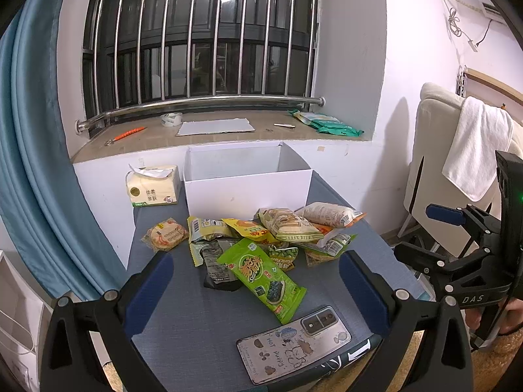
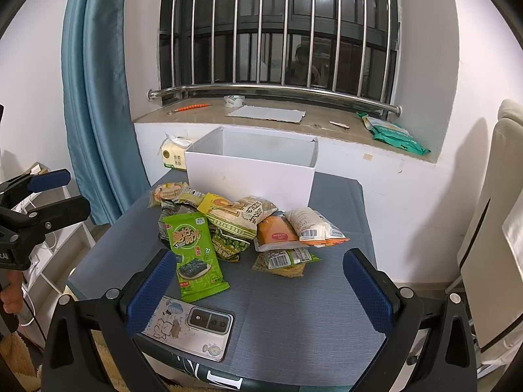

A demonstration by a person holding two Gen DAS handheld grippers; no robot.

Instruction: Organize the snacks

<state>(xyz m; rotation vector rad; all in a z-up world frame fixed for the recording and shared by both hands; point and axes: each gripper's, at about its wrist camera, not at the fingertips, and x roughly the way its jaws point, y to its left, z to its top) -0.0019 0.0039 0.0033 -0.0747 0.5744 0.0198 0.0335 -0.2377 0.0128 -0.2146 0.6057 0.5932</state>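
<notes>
We find the left gripper (image 1: 256, 290) with its fingers (image 1: 148, 289) spread wide and empty, poised above the near part of the grey tabletop (image 1: 202, 333). The right gripper (image 2: 261, 294) is in the same condition: fingers (image 2: 367, 294) fully parted, nothing between them, above the near edge of the tabletop.

The snacks lie in a loose pile (image 1: 261, 238) at the middle of the tabletop, just in front of an open white box (image 1: 246, 183) that stands at the far side. No packet is visible inside the box. We note a green seaweed packet (image 1: 264, 277) nearest to us, slanting out of the pile, its near end close to a phone (image 1: 294, 343) lying face down at the near edge. A round biscuit packet (image 1: 165, 233) sits apart on the left of the pile. At the far right of the pile a white wrapped packet (image 2: 310, 223) rests partly on an orange packet (image 2: 276, 233). A pale green printed packet (image 1: 289, 225) lies on top near the box.

A tissue pack (image 1: 153, 189) stands to the left of the box against the wall. On the window sill (image 1: 163, 138) beyond lie a tape roll (image 1: 171, 119), a flat grey sheet (image 1: 215, 127) and a green pouch (image 1: 327, 122). A blue curtain (image 1: 29, 163) hangs at the left.
</notes>
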